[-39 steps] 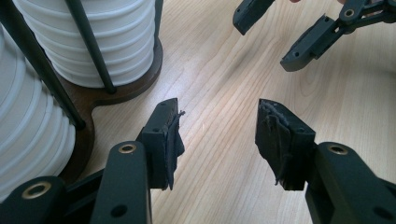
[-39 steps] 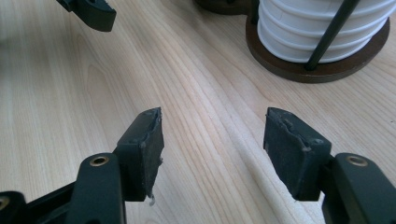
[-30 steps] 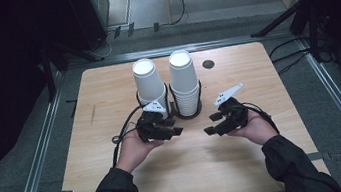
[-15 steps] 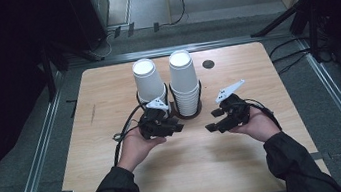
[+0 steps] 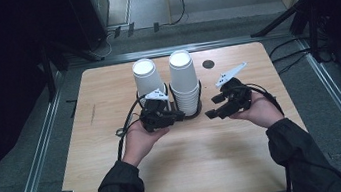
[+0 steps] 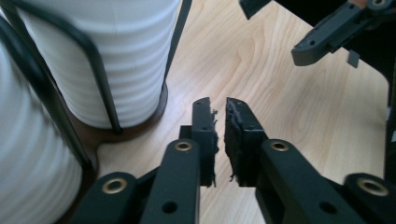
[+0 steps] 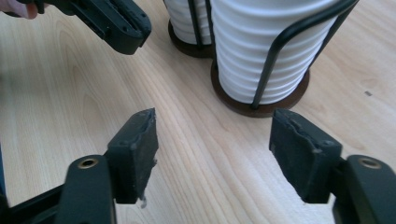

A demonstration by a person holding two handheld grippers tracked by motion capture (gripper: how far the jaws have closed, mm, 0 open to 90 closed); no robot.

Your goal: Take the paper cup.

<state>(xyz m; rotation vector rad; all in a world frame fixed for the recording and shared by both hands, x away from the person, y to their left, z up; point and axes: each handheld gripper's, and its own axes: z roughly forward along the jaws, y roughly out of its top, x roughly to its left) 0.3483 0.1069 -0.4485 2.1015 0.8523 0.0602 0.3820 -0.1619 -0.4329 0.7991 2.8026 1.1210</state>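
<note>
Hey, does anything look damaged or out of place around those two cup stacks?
Only the pads: the left gripper and right gripper have frayed, ragged black pad edges. Both cup stacks stand upright in their wire holders; nothing spilled.

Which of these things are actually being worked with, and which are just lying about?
In the job:
- left stack of white cups
- right stack of white cups
- wire holder around them
- left gripper, nearly shut and empty
- right gripper, open

Just lying about:
- dark round spot on the table
- cables on the floor
</note>
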